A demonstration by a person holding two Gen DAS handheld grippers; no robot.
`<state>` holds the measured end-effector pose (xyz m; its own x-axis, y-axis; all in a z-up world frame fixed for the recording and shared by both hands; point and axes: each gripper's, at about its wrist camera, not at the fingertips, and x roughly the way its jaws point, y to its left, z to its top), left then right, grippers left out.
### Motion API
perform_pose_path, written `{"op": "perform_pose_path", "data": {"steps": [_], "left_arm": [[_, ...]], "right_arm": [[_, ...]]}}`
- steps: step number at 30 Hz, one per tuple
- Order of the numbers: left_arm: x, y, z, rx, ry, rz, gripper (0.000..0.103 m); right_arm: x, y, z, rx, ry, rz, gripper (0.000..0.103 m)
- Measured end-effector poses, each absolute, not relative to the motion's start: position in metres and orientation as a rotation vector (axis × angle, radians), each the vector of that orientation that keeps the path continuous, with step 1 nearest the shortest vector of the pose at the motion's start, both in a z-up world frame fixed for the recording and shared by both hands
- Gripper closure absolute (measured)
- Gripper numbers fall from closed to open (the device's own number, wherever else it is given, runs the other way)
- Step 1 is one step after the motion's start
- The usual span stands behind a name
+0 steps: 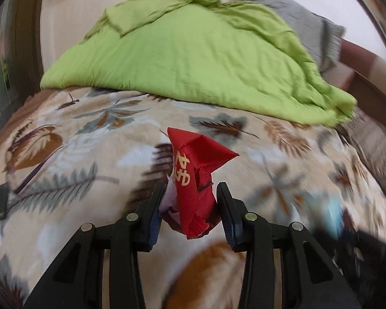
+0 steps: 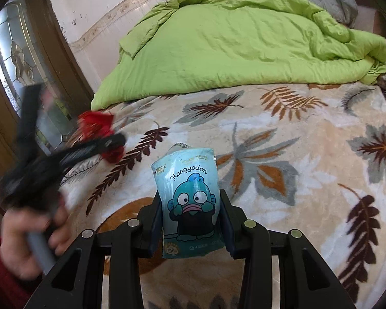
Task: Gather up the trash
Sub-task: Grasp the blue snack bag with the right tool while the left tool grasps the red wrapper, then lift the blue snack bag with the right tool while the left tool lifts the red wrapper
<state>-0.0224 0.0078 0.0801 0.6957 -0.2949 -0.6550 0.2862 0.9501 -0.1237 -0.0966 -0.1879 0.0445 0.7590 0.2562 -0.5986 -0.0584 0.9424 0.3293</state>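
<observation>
In the left wrist view, the left gripper (image 1: 190, 188) sits at the bottom centre of the frame, its 2 fingers partly closed and pinching a crumpled red packet (image 1: 195, 177) with gold lettering. The packet stands upright between the pads, its folded top poking up past the fingertips toward the middle of the frame. Below it lies the leaf-patterned blanket (image 1: 64, 154); a green quilt (image 1: 187, 59) fills the upper half.

In the right wrist view, the right gripper (image 2: 190, 206) clamps a light blue tissue pack (image 2: 190, 200) printed with a cartoon fish and "Hangyodon", held upright at lower centre, both fingers pressing its sides. At the left edge, blurred, the left gripper (image 2: 108, 139) holds the red packet (image 2: 97, 126) above the blanket (image 2: 296, 154), gripped by the person's hand (image 2: 31, 234) in the lower left.
</observation>
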Motion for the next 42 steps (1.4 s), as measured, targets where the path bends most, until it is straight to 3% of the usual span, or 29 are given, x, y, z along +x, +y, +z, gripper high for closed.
{"op": "perform_pose_path", "data": {"steps": [11,42], "left_arm": [[-0.134,0.015,0.075,0.026,0.668,-0.312,0.064],[-0.125,0.018,0.051,0.094,0.671,-0.192,0.063]], "right_arm": [[-0.168,-0.199,0.061,0.297,0.600,0.170,0.061],[-0.177,-0.189,0.063,0.247,0.586,0.180,0.060]]}}
